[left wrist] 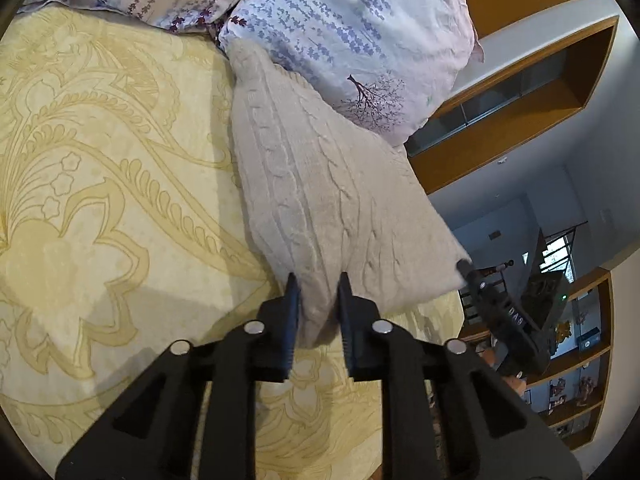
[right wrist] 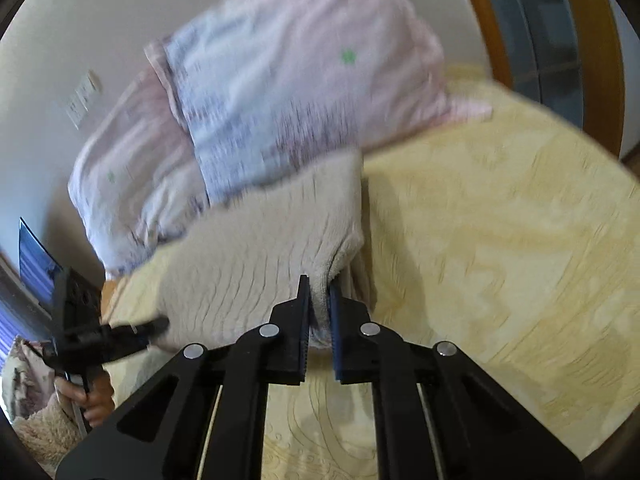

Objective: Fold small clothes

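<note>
Right now both grippers pinch the near edge of a beige cable-knit garment (left wrist: 320, 184), small, thick, w/ raised braid ribs running lengthwise. It lies on the yellow bedspread (left wrist: 100, 200), stretched flat betw. the two tools; far end rests against the pillows.

Left gripper (left wrist: 319, 280): fingers closed on a bunched fold of the knit at its near edge, cloth squeezed betw. the blue pads (left wrist: 294, 320). In the left wrist view the right tool's tip shows at abt 3 o'clock from there, biting the same garment's other near corner.

Right gripper (right wrist: 319, 284): fingers closed tight on the knit (right wrist: 256, 240), a rolled hem wedged betw. the pads. This view is motion-blurred. Left tool sits at abt 9 o'clock, tip touching the knit's other corner; the person's hand (right wrist: 90, 400) grips its handle, fuzzy sleeve below.

No containers in view.

Around: bedspread has a pale paisley/floral pattern, spreads to 9 o'clock in the left view, to 3 o'clock in the right. Farther, at 12 o'clock, floral pillows (left wrist: 352, 40) in pale blue/pink w/ purple sprigs lie against the knit's far end. Beyond, wooden bed frame (left wrist: 520, 112) at 2 o'clock, wall shelves (left wrist: 580, 380) w/ small items at 4 o'clock. Wall switch plate (right wrist: 82, 98) at 10 o'clock in the right view.
</note>
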The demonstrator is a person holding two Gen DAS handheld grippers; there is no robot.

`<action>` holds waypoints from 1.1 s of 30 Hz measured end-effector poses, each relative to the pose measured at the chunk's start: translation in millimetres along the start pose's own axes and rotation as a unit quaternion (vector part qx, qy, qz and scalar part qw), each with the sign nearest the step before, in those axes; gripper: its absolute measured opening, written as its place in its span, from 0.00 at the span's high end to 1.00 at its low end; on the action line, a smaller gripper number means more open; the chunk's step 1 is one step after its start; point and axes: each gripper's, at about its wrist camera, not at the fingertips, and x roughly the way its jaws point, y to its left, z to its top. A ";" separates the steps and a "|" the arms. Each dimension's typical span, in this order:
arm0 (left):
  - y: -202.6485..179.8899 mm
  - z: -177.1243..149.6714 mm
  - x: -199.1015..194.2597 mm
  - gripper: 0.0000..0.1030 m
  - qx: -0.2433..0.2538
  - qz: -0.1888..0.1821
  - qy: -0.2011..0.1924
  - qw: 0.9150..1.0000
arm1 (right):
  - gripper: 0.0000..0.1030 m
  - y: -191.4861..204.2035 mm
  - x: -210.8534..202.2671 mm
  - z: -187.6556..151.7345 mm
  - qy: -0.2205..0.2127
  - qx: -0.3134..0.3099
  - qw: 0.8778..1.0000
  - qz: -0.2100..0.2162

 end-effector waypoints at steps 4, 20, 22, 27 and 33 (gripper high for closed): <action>-1.1 -7.9 2.7 0.85 0.009 0.011 0.001 1.000 | 0.92 -6.6 26.6 -10.8 0.057 -0.016 0.997 -0.058; -1.8 9.2 -22.0 0.32 0.013 0.014 -0.022 1.000 | 0.42 -27.3 10.6 9.5 0.048 0.060 0.997 -0.009; -8.1 21.8 -26.7 0.19 0.031 0.030 -0.032 0.999 | 0.34 -31.4 12.2 22.9 0.046 0.082 0.995 0.009; -15.5 49.8 -13.8 0.10 0.042 0.045 -0.008 0.998 | 0.22 -31.4 43.3 53.4 0.084 0.099 0.991 0.023; -11.2 72.4 16.5 0.10 0.023 0.063 0.017 0.998 | 0.22 -44.1 96.4 64.8 0.158 0.151 0.975 0.032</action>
